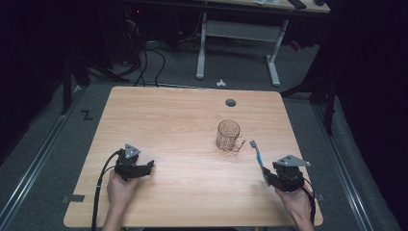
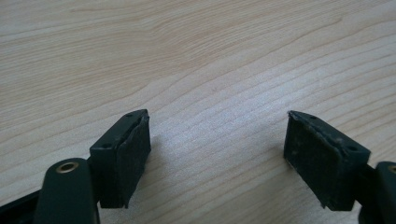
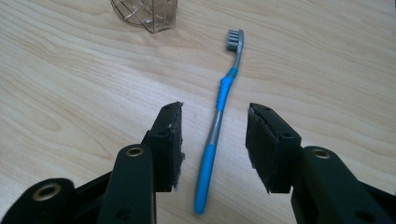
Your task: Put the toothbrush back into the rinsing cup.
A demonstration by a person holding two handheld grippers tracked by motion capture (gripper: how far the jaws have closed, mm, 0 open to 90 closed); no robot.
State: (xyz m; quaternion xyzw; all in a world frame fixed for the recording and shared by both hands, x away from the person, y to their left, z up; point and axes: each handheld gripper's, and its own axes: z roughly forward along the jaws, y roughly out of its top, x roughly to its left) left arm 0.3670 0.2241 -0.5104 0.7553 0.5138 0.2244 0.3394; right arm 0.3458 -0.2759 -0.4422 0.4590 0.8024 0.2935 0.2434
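A blue and grey toothbrush lies flat on the wooden table, bristle head pointing away from the person. My right gripper stands open over it. In the right gripper view the toothbrush runs between the two jaws of that gripper, and neither pad touches it. A clear glass mug with a handle stands upright left of the brush head, and its base shows at the top of the right gripper view. My left gripper rests open near the table's front left, with bare wood between its jaws.
A round grey cable hole sits near the table's far edge. Beyond the table stands a white-legged desk, with cables on the dark floor. A metal rail runs along the floor on the left.
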